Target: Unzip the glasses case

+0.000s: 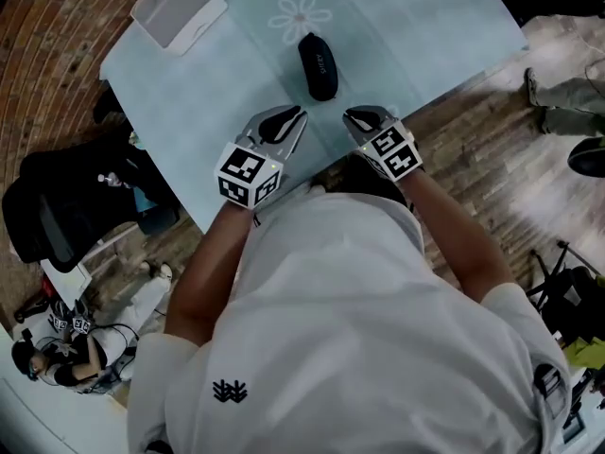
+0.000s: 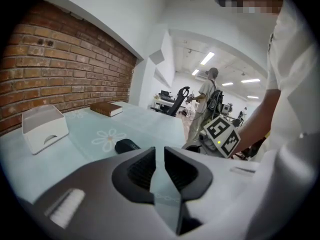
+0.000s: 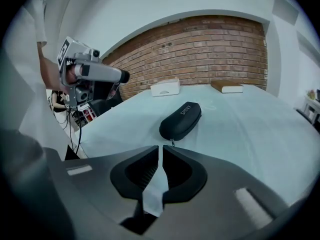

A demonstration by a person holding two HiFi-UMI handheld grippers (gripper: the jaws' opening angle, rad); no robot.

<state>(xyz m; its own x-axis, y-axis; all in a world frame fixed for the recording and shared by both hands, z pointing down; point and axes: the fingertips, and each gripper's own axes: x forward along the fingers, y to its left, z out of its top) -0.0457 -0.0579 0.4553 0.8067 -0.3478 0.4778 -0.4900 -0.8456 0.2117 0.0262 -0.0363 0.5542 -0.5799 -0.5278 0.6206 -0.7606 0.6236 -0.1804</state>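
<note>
The black zipped glasses case (image 1: 318, 64) lies closed on the pale blue table (image 1: 227, 112), just beyond both grippers. My left gripper (image 1: 295, 114) hovers near the table's front edge, short of the case and to its left, shut on nothing. My right gripper (image 1: 350, 115) sits level with it on the right, also shut and empty. In the right gripper view the case (image 3: 181, 120) lies straight ahead of the jaws, its zipper pull (image 3: 172, 143) at the near end. In the left gripper view the case (image 2: 127, 145) shows just past the left jaw.
A white box (image 1: 178, 8) stands at the table's far left corner, and a brown book (image 2: 106, 109) lies further back. A flower motif (image 1: 301, 15) is printed beyond the case. A person (image 2: 207, 99) stands in the room behind. A black chair (image 1: 66, 206) is left of the table.
</note>
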